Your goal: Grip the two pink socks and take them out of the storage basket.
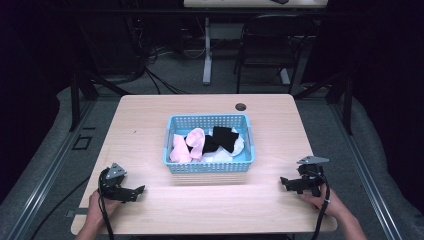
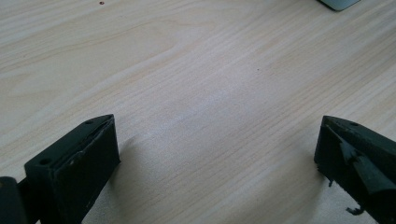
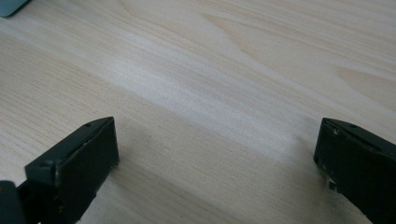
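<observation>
A light blue plastic basket (image 1: pixel 209 167) stands in the middle of the wooden table (image 1: pixel 150 115). Inside it lie pink socks (image 1: pixel 187 146), black socks (image 1: pixel 222 138) and white socks (image 1: pixel 239 145), piled together. My left gripper (image 1: pixel 141 189) rests low over the table near the front left, held by a hand, and points toward the centre. In the left gripper view its jaws stand wide apart over bare wood (image 2: pixel 217 135). My right gripper (image 1: pixel 284 182) sits at the front right, also hand-held and facing inward; it is open (image 3: pixel 217 140) with nothing between its jaws.
A round cable hole (image 1: pixel 241 107) sits near the table's far edge. A corner of the basket (image 2: pixel 341 3) shows at the top of the left gripper view. Behind the table stand a dark chair (image 1: pixel 270 45) and a white desk leg (image 1: pixel 207 55), with cables on the floor.
</observation>
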### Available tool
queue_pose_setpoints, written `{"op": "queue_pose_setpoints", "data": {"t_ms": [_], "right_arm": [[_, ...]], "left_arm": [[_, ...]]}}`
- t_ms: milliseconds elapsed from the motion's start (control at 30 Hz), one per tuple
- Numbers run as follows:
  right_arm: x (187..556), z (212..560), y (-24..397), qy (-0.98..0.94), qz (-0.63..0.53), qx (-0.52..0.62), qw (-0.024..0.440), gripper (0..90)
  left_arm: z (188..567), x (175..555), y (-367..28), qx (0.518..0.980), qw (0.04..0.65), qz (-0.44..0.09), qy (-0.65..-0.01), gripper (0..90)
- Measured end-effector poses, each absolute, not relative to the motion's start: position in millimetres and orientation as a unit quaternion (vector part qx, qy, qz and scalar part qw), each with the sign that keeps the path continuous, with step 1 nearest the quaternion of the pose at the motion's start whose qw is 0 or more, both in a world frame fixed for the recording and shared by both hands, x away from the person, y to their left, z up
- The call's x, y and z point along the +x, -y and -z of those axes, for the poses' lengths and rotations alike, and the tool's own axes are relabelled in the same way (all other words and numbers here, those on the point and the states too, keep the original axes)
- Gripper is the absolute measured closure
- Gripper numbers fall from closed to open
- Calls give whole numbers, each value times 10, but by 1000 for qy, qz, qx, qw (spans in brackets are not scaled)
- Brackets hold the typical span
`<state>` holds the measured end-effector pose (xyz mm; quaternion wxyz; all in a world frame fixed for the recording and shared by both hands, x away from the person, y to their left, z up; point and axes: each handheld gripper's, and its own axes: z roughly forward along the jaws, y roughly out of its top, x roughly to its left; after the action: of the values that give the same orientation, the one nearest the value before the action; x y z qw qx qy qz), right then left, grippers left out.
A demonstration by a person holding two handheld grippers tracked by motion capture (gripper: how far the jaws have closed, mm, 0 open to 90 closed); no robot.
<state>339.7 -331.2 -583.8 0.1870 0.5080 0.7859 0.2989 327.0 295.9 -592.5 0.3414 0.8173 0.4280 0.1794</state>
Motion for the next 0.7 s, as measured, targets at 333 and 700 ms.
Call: {"op": "queue_pose_setpoints", "data": {"t_ms": [333,700], "right_arm": [[3397,5838,3311,-786,-299,508,187,0],[3398,5838,3310,-786,-298,508,186,0]], "left_arm": [[5905,3292,-2961,823,332,-174,-427,0],[5615,3285,-2982,813,335,-175,-443,0]]}}
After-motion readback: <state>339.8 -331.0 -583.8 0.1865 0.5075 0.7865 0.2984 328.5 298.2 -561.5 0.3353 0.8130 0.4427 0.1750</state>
